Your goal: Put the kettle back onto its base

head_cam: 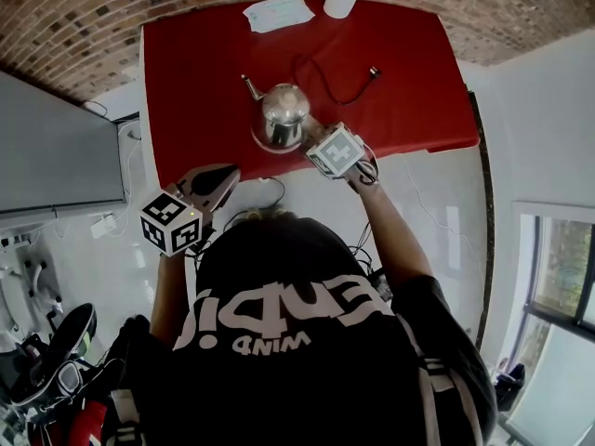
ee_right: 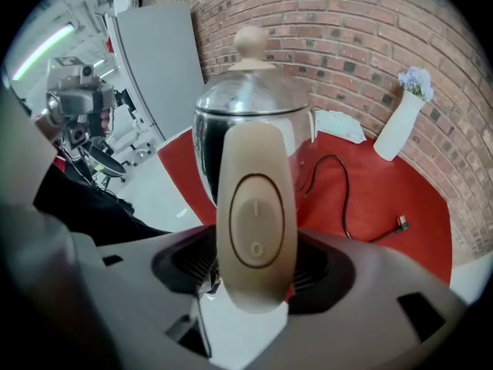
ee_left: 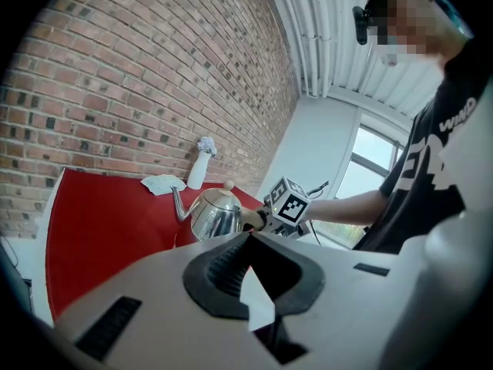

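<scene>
Here, your right tool (ee_right: 252, 274) clamps the beige handle (ee_right: 254, 222) of the steel kettle (head_cam: 284, 110), directly ahead of it, seemingly over its round base (head_cam: 261, 144) on the red desk (head_cam: 400, 72). Seat it level and centred before unclenching. Your left tool (head_cam: 216, 186) hangs closed, empty.

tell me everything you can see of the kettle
The kettle is a polished, mirror-like metal gooseneck type: rounded body, thin curved spout, domed lid with a pale round knob, and a beige handle bearing an oval I/O switch. It stands upright over the red table, with a pale round base showing under it; whether it's fully seated is unclear. The right gripper is closed on the handle.
</scene>
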Demonstrator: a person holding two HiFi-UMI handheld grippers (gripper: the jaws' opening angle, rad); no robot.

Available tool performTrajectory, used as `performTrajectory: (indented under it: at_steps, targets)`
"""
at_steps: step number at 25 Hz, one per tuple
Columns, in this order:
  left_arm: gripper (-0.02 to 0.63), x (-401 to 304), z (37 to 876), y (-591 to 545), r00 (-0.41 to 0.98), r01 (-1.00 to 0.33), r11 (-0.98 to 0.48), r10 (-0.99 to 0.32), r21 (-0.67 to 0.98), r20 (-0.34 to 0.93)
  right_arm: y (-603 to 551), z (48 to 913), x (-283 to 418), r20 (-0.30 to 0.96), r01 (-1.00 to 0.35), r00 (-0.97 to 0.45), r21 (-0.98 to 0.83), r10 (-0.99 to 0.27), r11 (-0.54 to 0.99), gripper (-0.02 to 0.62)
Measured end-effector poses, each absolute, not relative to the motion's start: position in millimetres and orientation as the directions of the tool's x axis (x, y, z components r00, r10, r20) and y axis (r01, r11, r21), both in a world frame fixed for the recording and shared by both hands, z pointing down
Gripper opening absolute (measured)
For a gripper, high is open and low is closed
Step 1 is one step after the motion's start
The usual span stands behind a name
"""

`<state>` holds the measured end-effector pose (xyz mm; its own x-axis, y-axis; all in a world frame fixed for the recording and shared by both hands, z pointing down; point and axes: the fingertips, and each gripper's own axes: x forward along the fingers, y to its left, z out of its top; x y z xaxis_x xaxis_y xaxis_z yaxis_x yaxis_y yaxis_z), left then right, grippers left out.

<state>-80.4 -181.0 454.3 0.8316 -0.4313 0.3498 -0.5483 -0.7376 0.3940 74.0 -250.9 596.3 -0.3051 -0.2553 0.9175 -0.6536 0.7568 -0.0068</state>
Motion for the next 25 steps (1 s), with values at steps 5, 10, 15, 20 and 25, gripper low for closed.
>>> performTrajectory:
  at_steps: [5,10,15,20,25]
  targets:
    - [0.009,-80.1,453.7,-179.6,0.837,-0.539,-0.742,-0.423,0.397,0.347,-249.4,591.3,78.3,0.919,-0.651,-0.299,0.001,-0.258,0.759,0.261]
    - [0.009,-79.3,452.7,-178.9,0.847,-0.523,-0.751,-0.409,0.402,0.340,-244.5,584.2,93.5,0.926,-0.655,-0.278,0.011,-0.255,0.756,0.262]
    - [0.009,-82.1,454.1,-178.6,0.858,-0.504,-0.762,-0.389,0.406,0.336,-237.5,566.3,108.8,0.922,-0.678,-0.265,0.029,-0.282,0.734,0.262]
    - [0.009,-84.0,453.9,-177.2,0.872,-0.479,-0.773,-0.362,0.415,0.330,-221.1,546.6,122.5,0.918,-0.695,-0.251,0.050,-0.307,0.718,0.262]
    - [0.008,-83.6,454.4,-174.7,0.889,-0.444,-0.789,-0.327,0.426,0.322,-201.1,516.9,120.8,0.891,-0.730,-0.286,0.035,-0.351,0.683,0.262]
